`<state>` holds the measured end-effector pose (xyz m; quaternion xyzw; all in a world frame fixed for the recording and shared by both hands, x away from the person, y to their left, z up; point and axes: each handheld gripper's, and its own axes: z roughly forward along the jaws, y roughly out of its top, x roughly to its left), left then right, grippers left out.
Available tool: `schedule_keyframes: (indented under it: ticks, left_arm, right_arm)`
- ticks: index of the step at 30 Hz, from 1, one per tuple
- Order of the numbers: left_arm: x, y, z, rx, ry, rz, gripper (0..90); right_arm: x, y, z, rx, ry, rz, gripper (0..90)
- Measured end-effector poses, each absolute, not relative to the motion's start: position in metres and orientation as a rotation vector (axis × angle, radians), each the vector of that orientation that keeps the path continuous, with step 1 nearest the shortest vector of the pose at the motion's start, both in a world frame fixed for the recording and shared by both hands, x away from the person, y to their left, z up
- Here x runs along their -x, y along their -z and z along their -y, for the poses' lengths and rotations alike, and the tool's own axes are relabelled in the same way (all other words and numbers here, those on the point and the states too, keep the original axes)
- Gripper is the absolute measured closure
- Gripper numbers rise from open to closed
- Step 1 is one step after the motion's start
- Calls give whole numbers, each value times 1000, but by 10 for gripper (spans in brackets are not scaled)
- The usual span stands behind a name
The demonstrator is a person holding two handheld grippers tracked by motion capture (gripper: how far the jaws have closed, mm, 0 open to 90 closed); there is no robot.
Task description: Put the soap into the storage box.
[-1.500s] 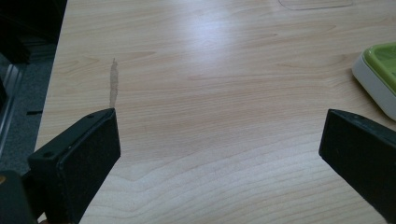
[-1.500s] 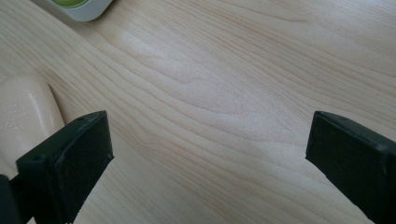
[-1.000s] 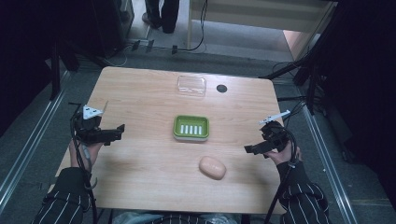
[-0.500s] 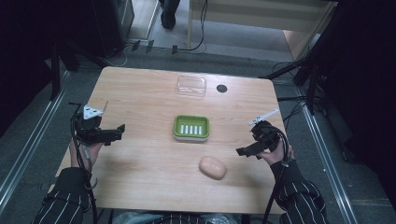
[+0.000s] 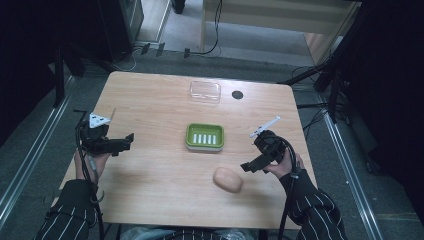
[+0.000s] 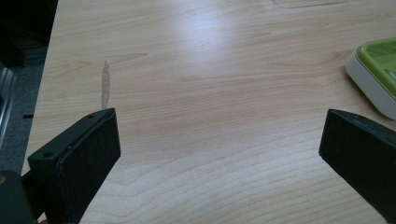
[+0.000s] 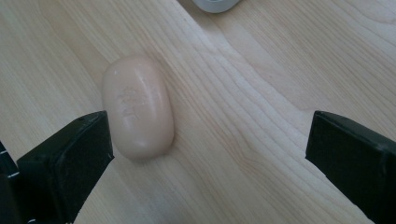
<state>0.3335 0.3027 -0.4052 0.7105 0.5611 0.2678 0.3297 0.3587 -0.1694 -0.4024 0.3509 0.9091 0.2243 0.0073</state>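
Pale peach soap bar (image 7: 137, 107) with a faint embossed mark sits on my light wood-grain table (image 5: 150, 100). The soap dish (image 5: 204, 136) is lime green with white slats inside and a white underside. A clear lid (image 5: 205, 91) and a small black disc (image 5: 237, 94) lie beyond. My sleeves (image 5: 315, 210) are black with thin white pinstripes; my jaws are matte black.

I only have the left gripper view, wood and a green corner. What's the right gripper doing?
Observer: The right gripper hangs open beside a peach soap bar, not touching it.
Operator: Is the soap in the green dish?
Observer: No, it lies on the table, nearer the person than the green dish.
Operator: Anything else out there?
Observer: A clear plastic lid lies at the far edge.
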Motion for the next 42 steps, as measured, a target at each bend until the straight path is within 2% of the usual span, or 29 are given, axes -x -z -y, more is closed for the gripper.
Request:
schedule_keyframes:
  ticks: [26, 35, 42]
  left_arm:
    - [-334, 406, -302, -1861, -697, -1466, 0]
    - [-334, 406, -302, -1862, -697, -1468, 0]
    - [-334, 406, -302, -1864, -696, -1468, 0]
  right_arm:
    - [-344, 420, 103, -901, -468, -2986, 3]
    - [-339, 439, 86, -840, -349, -3017, 115]
    - [-338, 448, 81, -812, -297, -3023, 136]
